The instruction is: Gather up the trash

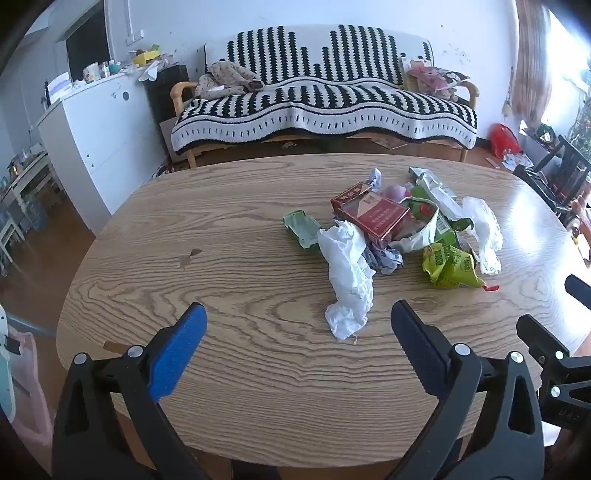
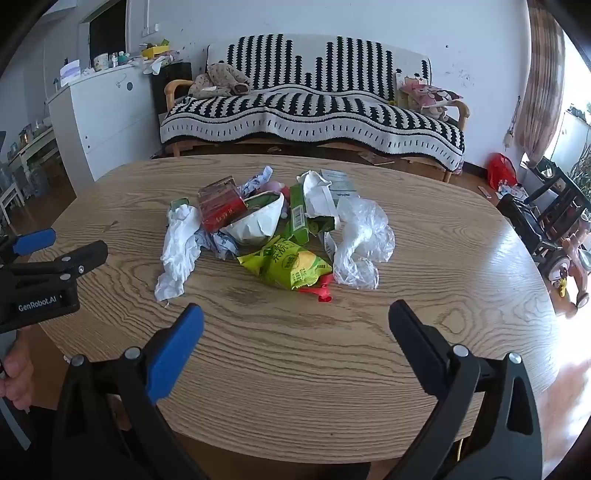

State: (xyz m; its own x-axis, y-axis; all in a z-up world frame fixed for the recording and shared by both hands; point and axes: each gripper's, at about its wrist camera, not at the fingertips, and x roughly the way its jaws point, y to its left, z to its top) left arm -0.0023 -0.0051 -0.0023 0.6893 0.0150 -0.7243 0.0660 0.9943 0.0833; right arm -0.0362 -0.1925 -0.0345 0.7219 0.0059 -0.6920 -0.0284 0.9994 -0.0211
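White walls (image 2: 369, 22) close the room behind, and under them a long sofa (image 1: 325, 107) runs across the back, draped in a black-and-white striped throw, with a bundle of cloth at one end and a pink cushion (image 2: 430, 92) at the other. To the left of it stands a white cabinet (image 1: 99, 144) with jars and boxes crowded on its top. At the right edge a patterned curtain (image 2: 543, 85) hangs beside a bright window, and below it on the brown floor sit a red bag (image 2: 500, 170) and a dark chair (image 2: 546, 210).

Nearest is an oval table (image 1: 229, 266) of pale wood with strong grain, gleaming where daylight hits its right side. The trash lies heaped together on the far middle of the table: a clear plastic bag (image 2: 364, 240) at the right, a crumpled white tissue (image 1: 347, 273) at the left, a yellow-green snack wrapper (image 2: 291, 267) at the front, a red box (image 1: 373, 218) on top, a green carton (image 2: 301, 216) beside a white paper bowl (image 2: 258, 221), and a scrap of red foil (image 2: 321, 291) at the wrapper's edge.

Both tools hang above the near edge, tilted down toward the heap. The left gripper (image 1: 297, 321) has its fingers spread wide with nothing between them, and the right gripper (image 2: 295, 319) is likewise spread wide and empty; neither touches the trash.
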